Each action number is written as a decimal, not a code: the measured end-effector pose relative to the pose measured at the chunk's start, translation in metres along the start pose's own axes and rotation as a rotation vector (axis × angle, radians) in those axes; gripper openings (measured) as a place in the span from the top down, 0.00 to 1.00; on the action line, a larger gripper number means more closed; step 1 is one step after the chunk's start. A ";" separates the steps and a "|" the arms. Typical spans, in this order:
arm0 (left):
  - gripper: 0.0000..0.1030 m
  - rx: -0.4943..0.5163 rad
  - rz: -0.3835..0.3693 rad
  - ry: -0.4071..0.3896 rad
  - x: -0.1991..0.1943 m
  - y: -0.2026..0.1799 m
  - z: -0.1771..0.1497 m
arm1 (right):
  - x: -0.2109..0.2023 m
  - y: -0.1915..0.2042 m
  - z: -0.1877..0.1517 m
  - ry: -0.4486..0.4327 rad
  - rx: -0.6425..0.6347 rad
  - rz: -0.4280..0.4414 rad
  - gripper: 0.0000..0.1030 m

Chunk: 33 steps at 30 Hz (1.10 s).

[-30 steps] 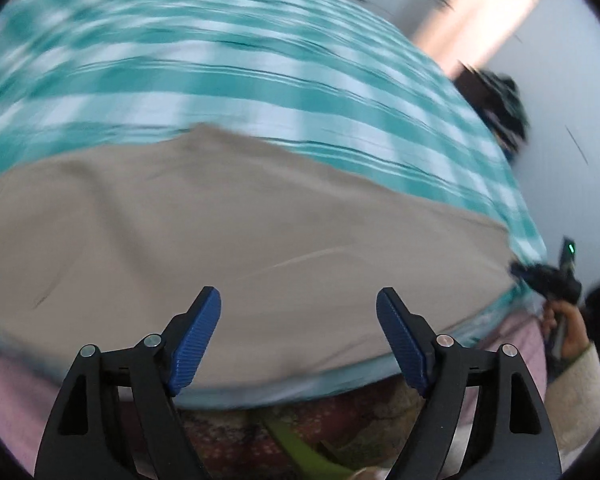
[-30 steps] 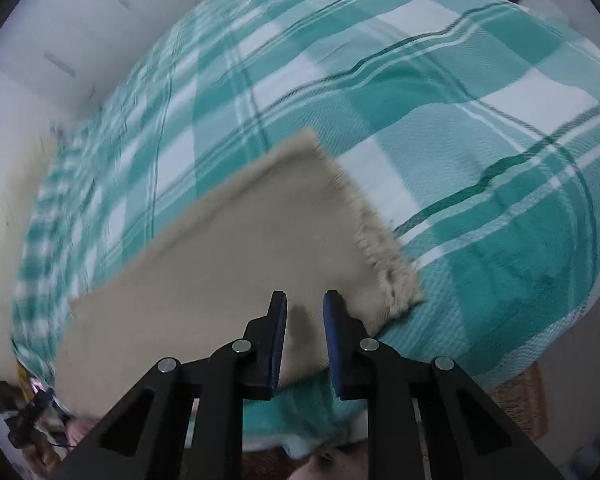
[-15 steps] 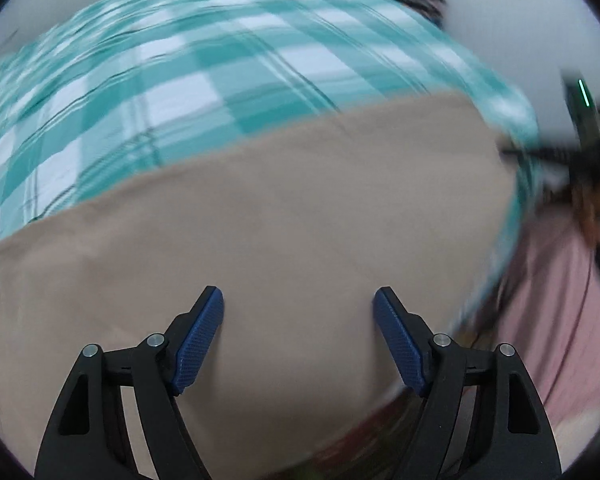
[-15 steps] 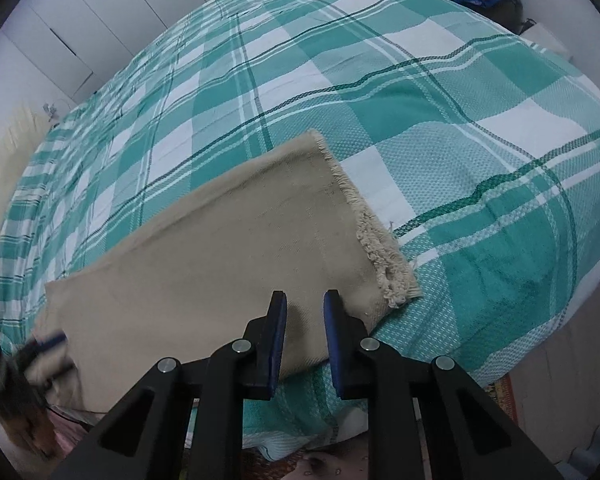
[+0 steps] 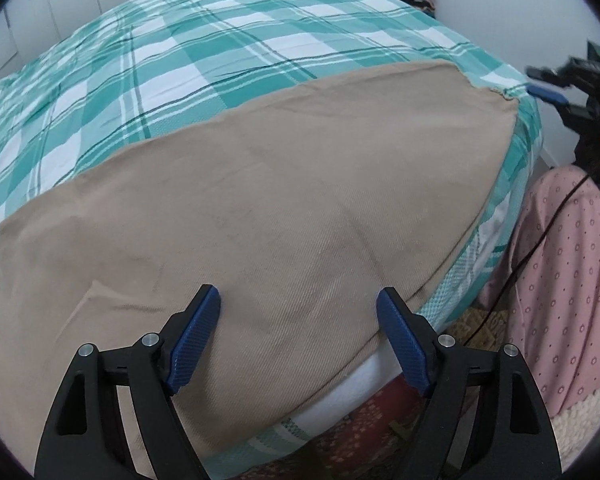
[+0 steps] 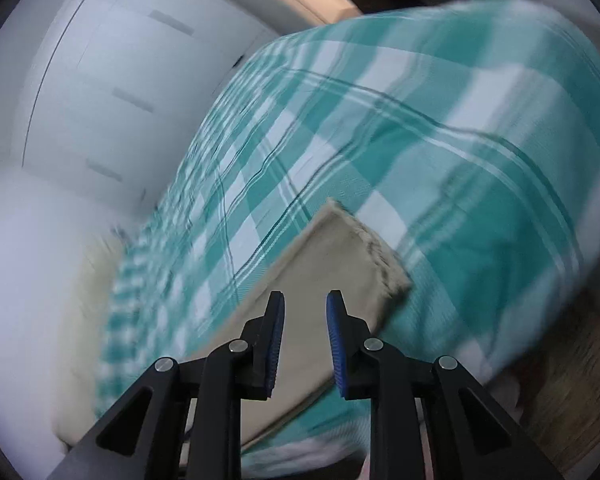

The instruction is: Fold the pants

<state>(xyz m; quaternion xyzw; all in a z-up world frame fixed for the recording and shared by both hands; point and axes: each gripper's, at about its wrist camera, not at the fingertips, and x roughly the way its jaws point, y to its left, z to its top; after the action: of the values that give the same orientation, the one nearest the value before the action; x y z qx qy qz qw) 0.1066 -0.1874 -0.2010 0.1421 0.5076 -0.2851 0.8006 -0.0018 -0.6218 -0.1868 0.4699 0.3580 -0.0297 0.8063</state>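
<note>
Left wrist view: your left gripper (image 5: 298, 336) spread wide, empty, hovering over tan pants (image 5: 260, 208) lying flat on checked bedspread (image 5: 220, 60) near bed edge. Soft, limp twill, light; pinch hem corners.

Right wrist view: right gripper (image 6: 302, 336) slightly parted, nothing held, above frayed hem (image 6: 376, 252). Blurred.

The right wrist view is motion-blurred, smearing the bedspread (image 6: 440, 128) and the pants' (image 6: 324, 280) frayed hem. In the left wrist view, the pants run off the near-left edge.
</note>
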 end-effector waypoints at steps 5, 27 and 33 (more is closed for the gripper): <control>0.18 -0.010 -0.001 -0.010 0.003 0.000 0.000 | 0.011 -0.011 -0.009 0.118 0.038 -0.054 0.78; 0.10 0.002 0.033 -0.006 0.003 -0.007 -0.004 | 0.070 0.013 -0.009 0.129 -0.042 -0.139 0.94; 0.10 -0.270 -0.080 -0.087 -0.058 0.070 -0.017 | 0.008 0.125 -0.028 -0.060 -0.375 -0.046 0.94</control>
<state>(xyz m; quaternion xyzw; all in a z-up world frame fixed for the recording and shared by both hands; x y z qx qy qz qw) 0.1172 -0.1046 -0.1610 0.0003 0.5114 -0.2516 0.8217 0.0371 -0.5282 -0.1084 0.3021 0.3438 0.0048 0.8891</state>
